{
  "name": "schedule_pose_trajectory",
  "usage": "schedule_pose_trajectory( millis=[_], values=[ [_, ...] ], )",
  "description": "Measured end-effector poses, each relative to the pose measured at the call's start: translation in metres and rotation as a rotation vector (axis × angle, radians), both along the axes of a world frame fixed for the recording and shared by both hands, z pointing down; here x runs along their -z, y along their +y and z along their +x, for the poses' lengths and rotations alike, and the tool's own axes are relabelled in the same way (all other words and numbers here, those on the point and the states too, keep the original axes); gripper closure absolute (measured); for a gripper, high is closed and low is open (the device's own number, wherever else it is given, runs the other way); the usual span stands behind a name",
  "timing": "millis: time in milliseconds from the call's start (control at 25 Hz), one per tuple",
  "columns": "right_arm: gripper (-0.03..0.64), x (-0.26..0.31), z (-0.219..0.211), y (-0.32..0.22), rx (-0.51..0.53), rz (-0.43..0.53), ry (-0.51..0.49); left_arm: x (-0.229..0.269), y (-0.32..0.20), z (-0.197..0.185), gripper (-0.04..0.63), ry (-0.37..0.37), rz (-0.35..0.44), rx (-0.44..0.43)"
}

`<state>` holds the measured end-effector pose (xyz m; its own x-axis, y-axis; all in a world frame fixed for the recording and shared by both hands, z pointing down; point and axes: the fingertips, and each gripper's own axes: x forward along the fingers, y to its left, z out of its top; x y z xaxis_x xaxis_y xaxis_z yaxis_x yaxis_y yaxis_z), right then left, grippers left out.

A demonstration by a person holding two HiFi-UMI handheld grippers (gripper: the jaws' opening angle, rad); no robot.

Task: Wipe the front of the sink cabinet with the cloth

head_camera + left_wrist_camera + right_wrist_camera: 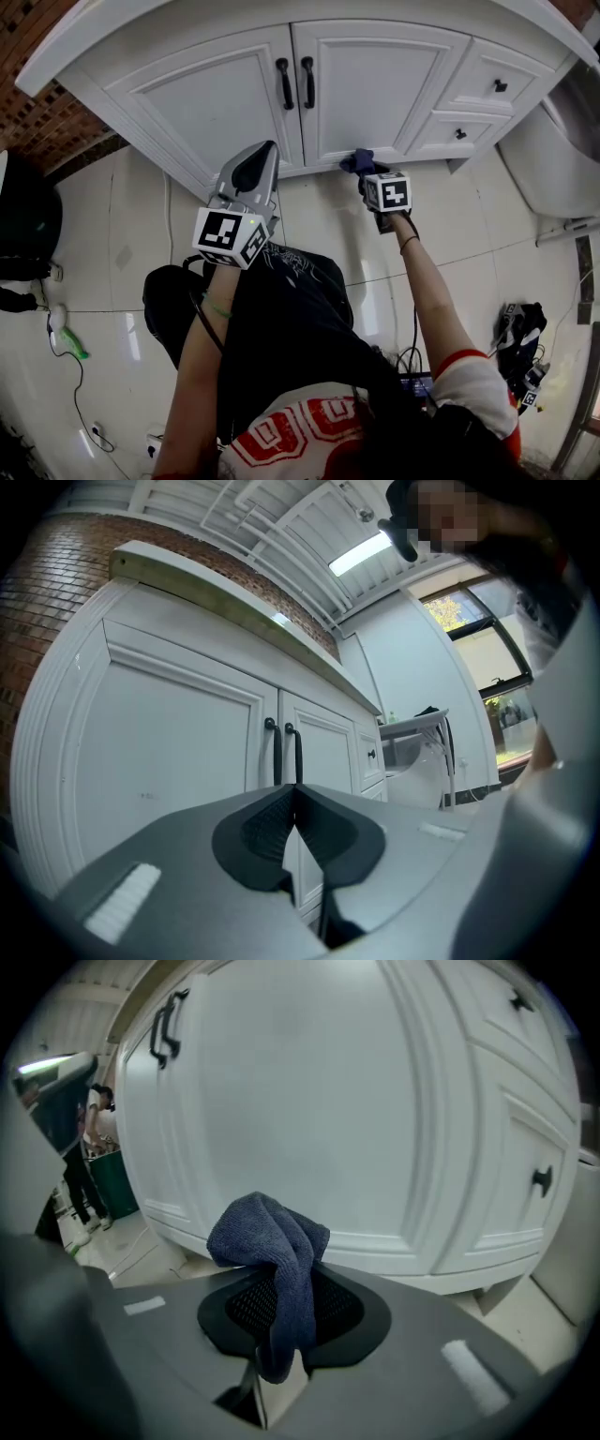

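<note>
Right tongs (281, 1330) pinching the blue cloth (270, 1241). The bunched wad stands proud of the tips, presumably so fabric, not plastic, meets the paint. Wad sits at the lower edge of the right door (375, 89) of the sink cabinet (187, 94). Left tongs (296, 829) pressed together, empty, held back from the doors — judged idle, clear of the wiping path.

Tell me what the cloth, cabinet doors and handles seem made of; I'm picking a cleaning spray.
The cloth looks like dark blue microfibre or terry: fuzzy nap, soft folds. The cabinet doors look like white-painted wood or board, smooth with a slight sheen. The handles look like matt black metal, though that's uncertain.
</note>
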<state>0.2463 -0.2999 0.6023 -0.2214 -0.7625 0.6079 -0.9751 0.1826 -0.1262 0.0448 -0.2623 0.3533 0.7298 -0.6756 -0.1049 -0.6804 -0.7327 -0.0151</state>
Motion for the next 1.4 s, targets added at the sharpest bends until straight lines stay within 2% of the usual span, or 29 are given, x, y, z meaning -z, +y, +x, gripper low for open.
schedule_pose_trajectory(
  millis=[200,280,400,520,640,800,1000,1120,1240,1400],
  values=[
    [0.538,-0.011,-0.086,-0.013,0.130,-0.001,-0.031,0.000,-0.001,-0.005,0.595,0.009,-0.006,0.011],
    [0.538,-0.012,-0.104,-0.019,0.151,0.000,-0.026,0.001,-0.003,-0.008,0.595,0.014,-0.009,0.015],
    [0.538,-0.019,-0.106,-0.024,0.161,-0.020,-0.006,0.001,-0.003,-0.009,0.595,0.018,-0.009,0.017],
    [0.538,-0.024,-0.088,-0.022,0.192,-0.030,0.050,0.001,-0.003,-0.011,0.595,0.024,-0.012,0.020],
    [0.538,-0.031,-0.050,-0.018,0.164,-0.052,0.122,0.000,-0.005,-0.016,0.595,0.025,-0.016,0.025],
    [0.538,-0.036,0.023,-0.009,0.044,-0.092,0.167,-0.001,-0.007,-0.019,0.595,0.023,-0.025,0.032],
    [0.538,-0.019,0.120,0.001,-0.141,-0.071,0.208,-0.001,-0.008,-0.023,0.595,0.020,-0.032,0.034],
    [0.538,-0.007,0.162,0.008,-0.247,-0.054,0.196,-0.002,-0.006,-0.024,0.595,0.009,-0.028,0.028],
    [0.538,0.000,0.165,0.015,-0.268,-0.044,0.160,-0.005,-0.005,-0.028,0.595,-0.004,-0.025,0.027],
    [0.538,0.024,0.130,0.019,-0.253,0.010,0.099,-0.004,-0.005,-0.030,0.595,0.007,-0.018,0.040]
  ],
)
